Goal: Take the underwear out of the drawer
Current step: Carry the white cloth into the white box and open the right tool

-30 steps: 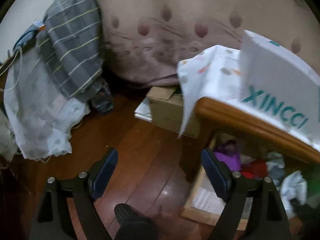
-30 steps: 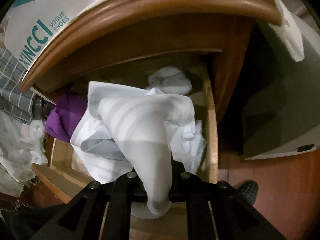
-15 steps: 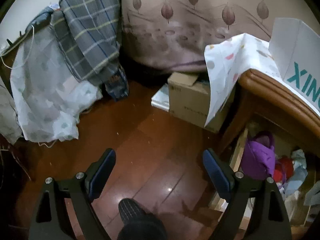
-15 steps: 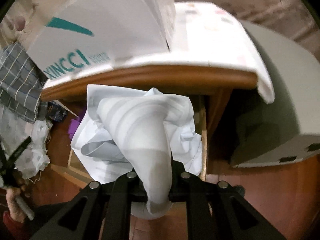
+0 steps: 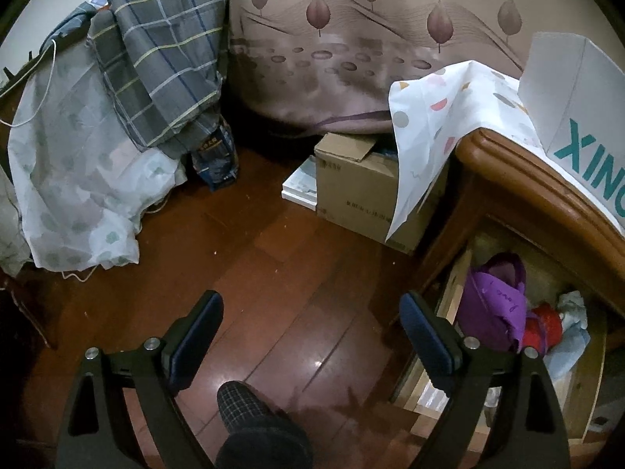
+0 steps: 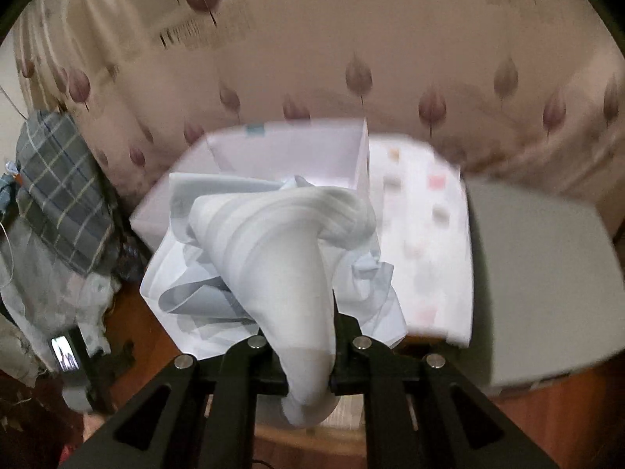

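Risk — the underwear (image 6: 273, 258) hangs in loose folds from one pinched bunch; a snag on the shoe box (image 6: 289, 152) or the cabinet top below could tug it free.

Right gripper (image 6: 308, 355): jaws clamped tight on that bunch, cloth held up clear of the drawer (image 5: 453, 293).

Left gripper (image 5: 308, 332): jaws wide apart, have just been opening — nothing between them, only floor beyond.

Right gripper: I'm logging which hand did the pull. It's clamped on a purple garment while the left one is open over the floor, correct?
Not purple. In the right wrist view the right gripper is shut on pale white underwear; the purple garment lies in the drawer. The left gripper is open.
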Demonstrator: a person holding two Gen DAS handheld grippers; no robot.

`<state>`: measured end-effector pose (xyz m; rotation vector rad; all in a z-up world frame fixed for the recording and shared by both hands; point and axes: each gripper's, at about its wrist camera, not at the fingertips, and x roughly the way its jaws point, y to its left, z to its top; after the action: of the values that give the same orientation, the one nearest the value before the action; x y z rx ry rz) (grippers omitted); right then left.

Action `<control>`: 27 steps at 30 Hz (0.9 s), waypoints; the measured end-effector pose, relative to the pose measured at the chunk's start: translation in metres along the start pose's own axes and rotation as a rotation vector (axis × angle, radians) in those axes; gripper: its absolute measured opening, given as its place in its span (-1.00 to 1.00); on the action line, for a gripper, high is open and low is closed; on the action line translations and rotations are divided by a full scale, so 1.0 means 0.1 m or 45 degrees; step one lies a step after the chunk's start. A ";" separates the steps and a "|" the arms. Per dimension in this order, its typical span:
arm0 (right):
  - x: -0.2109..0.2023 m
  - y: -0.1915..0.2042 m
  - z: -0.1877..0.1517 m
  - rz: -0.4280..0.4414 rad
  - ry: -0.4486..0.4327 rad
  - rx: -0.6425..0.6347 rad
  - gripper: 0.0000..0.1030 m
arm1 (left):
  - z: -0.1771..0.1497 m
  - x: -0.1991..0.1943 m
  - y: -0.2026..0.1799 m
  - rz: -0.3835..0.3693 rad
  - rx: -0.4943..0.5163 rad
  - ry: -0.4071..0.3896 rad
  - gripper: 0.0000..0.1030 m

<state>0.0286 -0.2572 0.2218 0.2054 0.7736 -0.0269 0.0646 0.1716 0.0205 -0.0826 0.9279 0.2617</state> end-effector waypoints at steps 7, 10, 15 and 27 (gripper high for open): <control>-0.04 0.30 0.75 -0.060 -0.146 -0.070 -0.78 | 0.00 0.00 0.02 0.004 -0.008 -0.006 0.75; 0.13 0.45 0.93 -0.089 -0.142 -0.102 -0.78 | 0.01 0.00 0.02 0.003 -0.010 0.003 0.75; 0.69 0.52 1.02 -0.120 -0.026 -0.099 -0.78 | 0.01 0.00 0.05 0.008 -0.011 0.005 0.75; 1.78 0.38 0.77 -0.178 0.278 0.004 -0.67 | 0.02 0.07 0.13 0.003 -0.043 0.049 0.75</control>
<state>0.2131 -0.2258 0.1586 0.1586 1.0049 -0.1397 0.0670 0.1857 0.0162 -0.1176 0.9623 0.2790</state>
